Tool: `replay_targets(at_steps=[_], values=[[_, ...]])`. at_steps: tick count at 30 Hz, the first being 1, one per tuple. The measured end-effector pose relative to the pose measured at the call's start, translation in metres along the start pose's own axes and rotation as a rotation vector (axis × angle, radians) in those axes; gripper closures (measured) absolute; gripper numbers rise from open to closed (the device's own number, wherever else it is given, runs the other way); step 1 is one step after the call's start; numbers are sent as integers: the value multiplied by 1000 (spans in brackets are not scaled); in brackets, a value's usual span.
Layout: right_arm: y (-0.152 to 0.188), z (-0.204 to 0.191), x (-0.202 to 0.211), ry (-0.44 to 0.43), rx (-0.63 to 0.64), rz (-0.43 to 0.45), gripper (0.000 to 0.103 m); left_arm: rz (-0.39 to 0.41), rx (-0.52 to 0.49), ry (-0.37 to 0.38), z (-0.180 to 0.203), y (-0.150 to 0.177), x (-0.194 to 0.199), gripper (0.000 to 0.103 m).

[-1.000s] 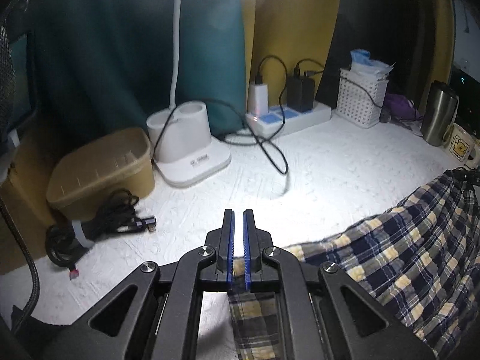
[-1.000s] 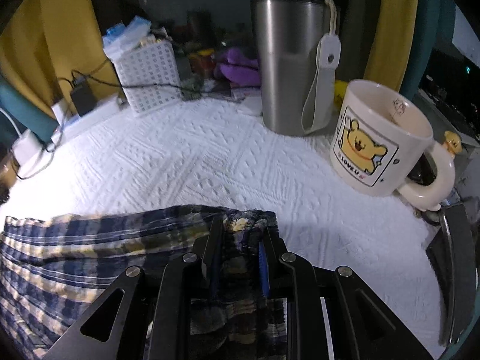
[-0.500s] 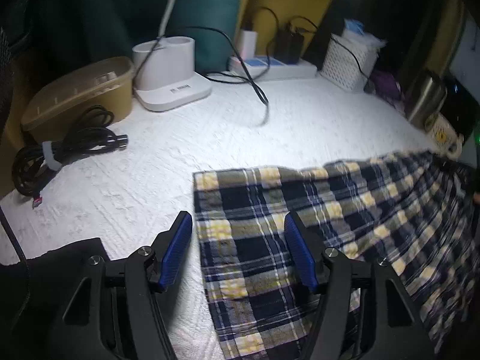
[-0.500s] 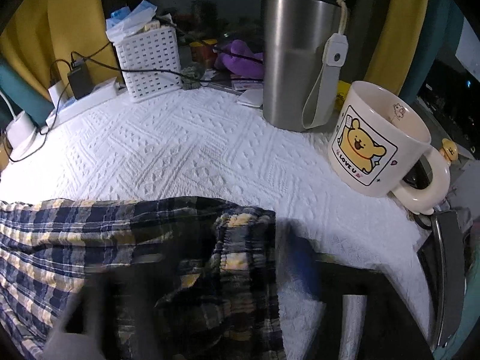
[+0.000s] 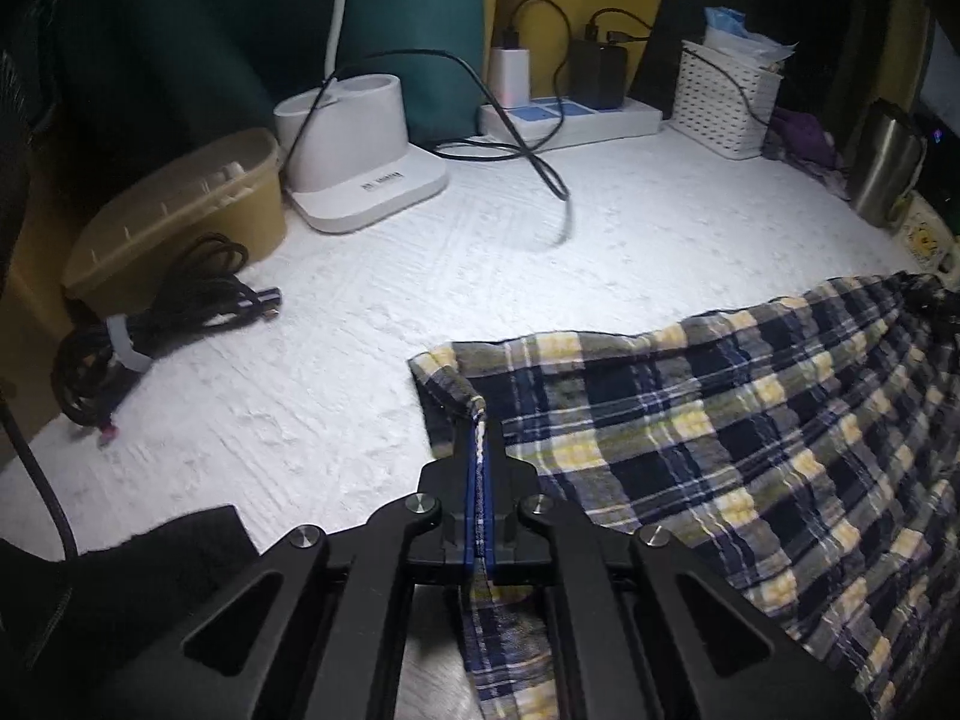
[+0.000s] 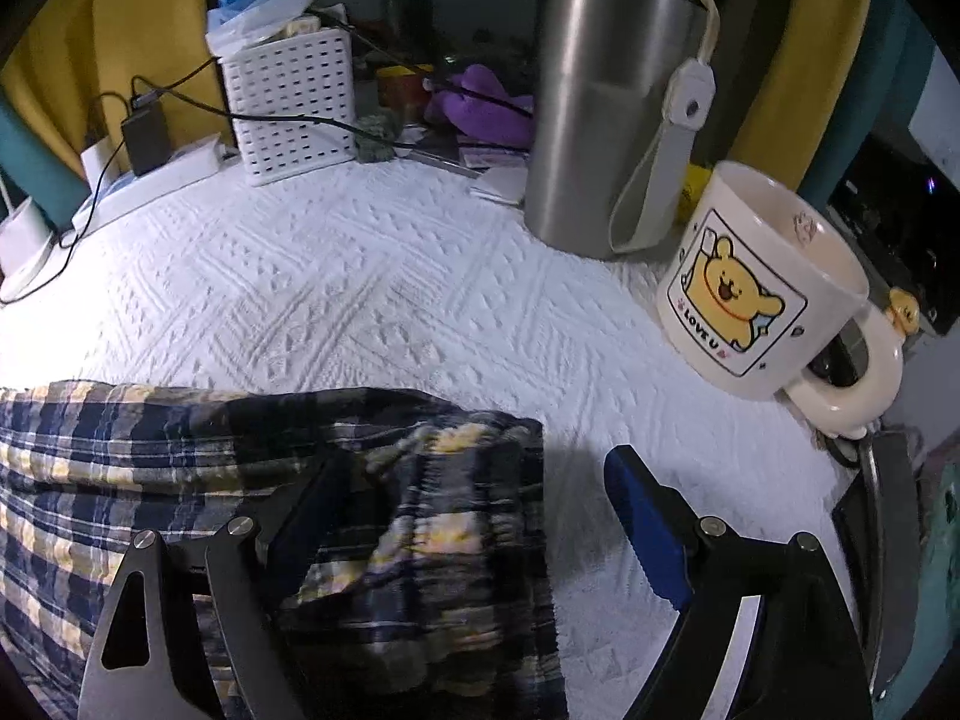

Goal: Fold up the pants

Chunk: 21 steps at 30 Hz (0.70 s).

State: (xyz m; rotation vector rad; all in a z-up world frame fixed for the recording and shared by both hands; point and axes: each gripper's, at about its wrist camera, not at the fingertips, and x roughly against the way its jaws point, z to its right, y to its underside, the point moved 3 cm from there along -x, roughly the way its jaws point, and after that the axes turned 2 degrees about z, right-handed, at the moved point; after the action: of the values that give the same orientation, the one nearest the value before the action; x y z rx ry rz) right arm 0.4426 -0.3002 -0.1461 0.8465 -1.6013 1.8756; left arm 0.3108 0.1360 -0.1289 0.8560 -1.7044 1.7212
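Pants (image 5: 720, 450) lie flat on the white cloth (image 5: 480, 276) in front of the mug (image 6: 762, 276), and your left gripper (image 5: 478, 450) has just snapped shut on their hem corner while your right gripper (image 6: 474, 516) now gapes wide over the waistband, so that end is free for folding.

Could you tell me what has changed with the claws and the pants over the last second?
The left claw opened, then closed on the pants edge again. The right claw let go of the pants and now stands open. The mug and tumbler stayed put.
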Motion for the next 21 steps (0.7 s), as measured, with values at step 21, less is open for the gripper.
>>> replay_targets(at_steps=[21], values=[[18, 14, 47, 45, -9, 70, 15, 71, 40, -133, -5, 15, 46, 100]])
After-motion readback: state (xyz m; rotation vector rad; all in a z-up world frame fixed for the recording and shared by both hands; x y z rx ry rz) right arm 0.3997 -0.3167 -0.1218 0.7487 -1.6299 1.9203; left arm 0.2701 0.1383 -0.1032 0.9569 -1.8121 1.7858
